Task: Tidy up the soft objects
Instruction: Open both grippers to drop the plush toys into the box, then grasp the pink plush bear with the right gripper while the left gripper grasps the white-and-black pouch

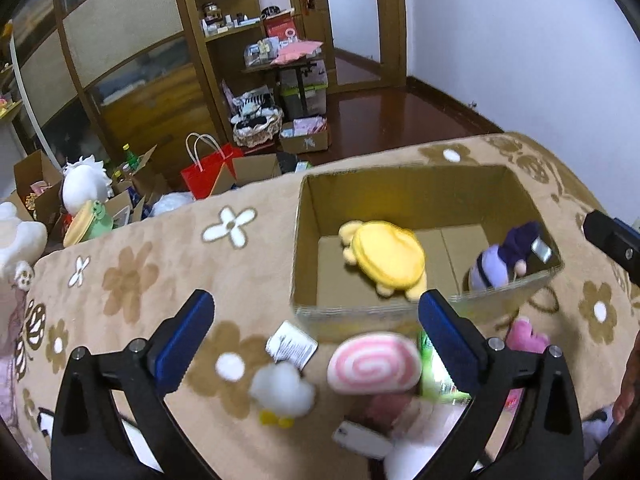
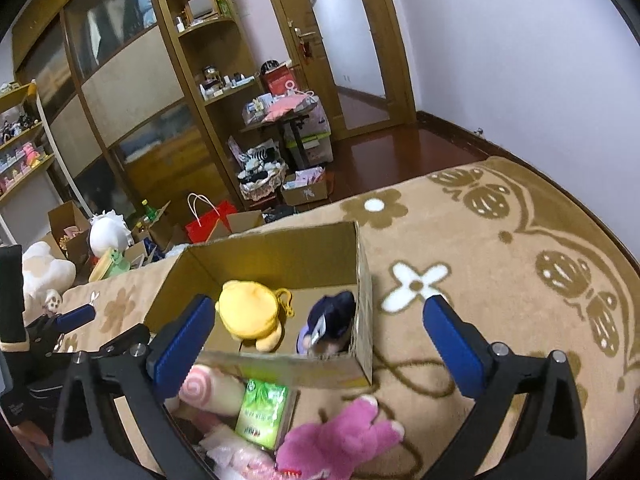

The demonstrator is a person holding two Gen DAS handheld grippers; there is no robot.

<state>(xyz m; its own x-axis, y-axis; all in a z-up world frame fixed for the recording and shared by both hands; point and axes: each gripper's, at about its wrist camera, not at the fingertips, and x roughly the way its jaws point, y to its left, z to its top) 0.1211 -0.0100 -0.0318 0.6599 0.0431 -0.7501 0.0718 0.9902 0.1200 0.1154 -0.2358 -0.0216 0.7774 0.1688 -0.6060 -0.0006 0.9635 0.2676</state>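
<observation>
Just short of the cardboard box (image 1: 400, 316), the left gripper (image 1: 316, 340) hangs with its jaws spread wide and empty; the right gripper (image 2: 320, 344), over the box's near wall, is equally agape. Before that wall lie a pink swirl plush (image 1: 374, 363), a small white plush (image 1: 282, 394) and a magenta plush (image 2: 344, 436). Inside the box rest a yellow turtle plush (image 1: 388, 258) and a purple doll (image 1: 508, 258).
</observation>
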